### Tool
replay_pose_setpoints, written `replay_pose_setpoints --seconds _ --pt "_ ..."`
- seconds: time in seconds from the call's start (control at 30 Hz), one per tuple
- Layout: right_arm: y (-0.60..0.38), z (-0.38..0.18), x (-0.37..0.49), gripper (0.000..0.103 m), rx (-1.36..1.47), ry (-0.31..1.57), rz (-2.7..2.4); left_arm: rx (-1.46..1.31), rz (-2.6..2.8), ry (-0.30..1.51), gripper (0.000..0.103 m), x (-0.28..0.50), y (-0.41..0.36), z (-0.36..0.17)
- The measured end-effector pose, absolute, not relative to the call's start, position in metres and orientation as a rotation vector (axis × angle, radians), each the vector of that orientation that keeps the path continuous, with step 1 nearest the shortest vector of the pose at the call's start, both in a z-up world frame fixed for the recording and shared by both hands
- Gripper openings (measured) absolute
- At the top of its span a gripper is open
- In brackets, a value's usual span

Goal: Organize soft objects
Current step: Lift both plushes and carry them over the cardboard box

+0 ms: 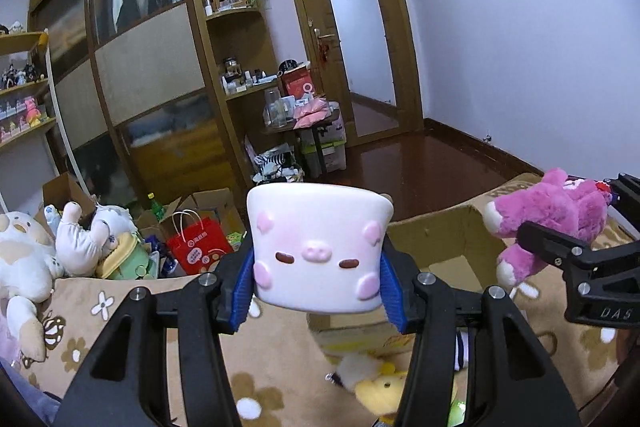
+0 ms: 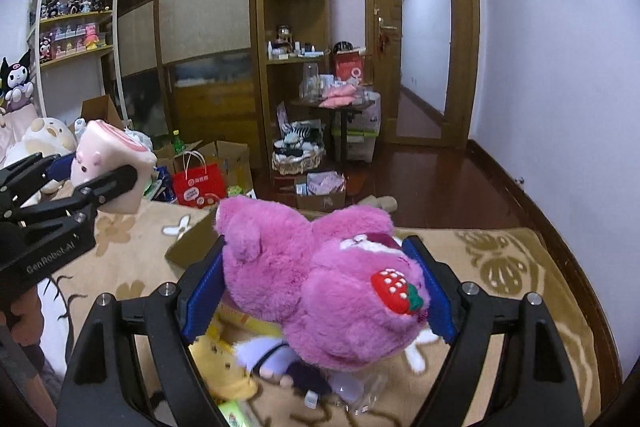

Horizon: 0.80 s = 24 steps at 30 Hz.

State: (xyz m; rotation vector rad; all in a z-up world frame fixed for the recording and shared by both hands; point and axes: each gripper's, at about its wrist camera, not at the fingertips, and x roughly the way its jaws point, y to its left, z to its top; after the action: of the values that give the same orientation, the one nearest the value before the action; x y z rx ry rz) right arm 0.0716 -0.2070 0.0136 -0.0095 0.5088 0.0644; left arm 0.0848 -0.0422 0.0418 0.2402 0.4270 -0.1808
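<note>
My left gripper [image 1: 316, 267] is shut on a white squishy pig-face cube [image 1: 318, 247], held above the bed; it also shows in the right wrist view [image 2: 108, 167] at the left. My right gripper [image 2: 320, 287] is shut on a pink plush bear [image 2: 320, 279] with a strawberry patch, held above an open cardboard box [image 1: 452, 239]. The bear shows at the right of the left wrist view [image 1: 548, 219]. A yellow plush [image 1: 380, 387] and a small purple-white plush [image 2: 276, 359] lie below the grippers.
The bed has a beige flower-print blanket [image 1: 132, 307]. White plush toys [image 1: 24, 259] lie at its left end. A red paper bag [image 2: 198, 185], cardboard boxes and a cluttered small table [image 2: 332, 107] stand on the floor beyond. Wardrobe and door are behind.
</note>
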Motion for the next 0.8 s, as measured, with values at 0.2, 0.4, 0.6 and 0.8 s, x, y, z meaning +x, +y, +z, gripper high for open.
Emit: replay_pose_setpoints --seconds 0.2,0.4,0.6,0.8 --pt "-0.206 0.013 0.098 0.088 -0.021 0.475 0.069 0.228 -0.192 0.446 0.052 0.109 -0.051 0.035" --pt "-0.209 -0.003 0.114 0.089 -0.001 0.474 0.068 0.204 -0.197 0.489 0.053 0.129 -0.048 0.015" --pt "-0.216 -0.028 0.128 0.089 0.021 0.520 0.067 0.207 -0.199 0.552 0.054 0.147 -0.049 -0.012" --pt "-0.221 -0.046 0.142 0.091 0.054 0.543 0.077 0.202 -0.215 0.613 0.057 0.163 -0.053 -0.031"
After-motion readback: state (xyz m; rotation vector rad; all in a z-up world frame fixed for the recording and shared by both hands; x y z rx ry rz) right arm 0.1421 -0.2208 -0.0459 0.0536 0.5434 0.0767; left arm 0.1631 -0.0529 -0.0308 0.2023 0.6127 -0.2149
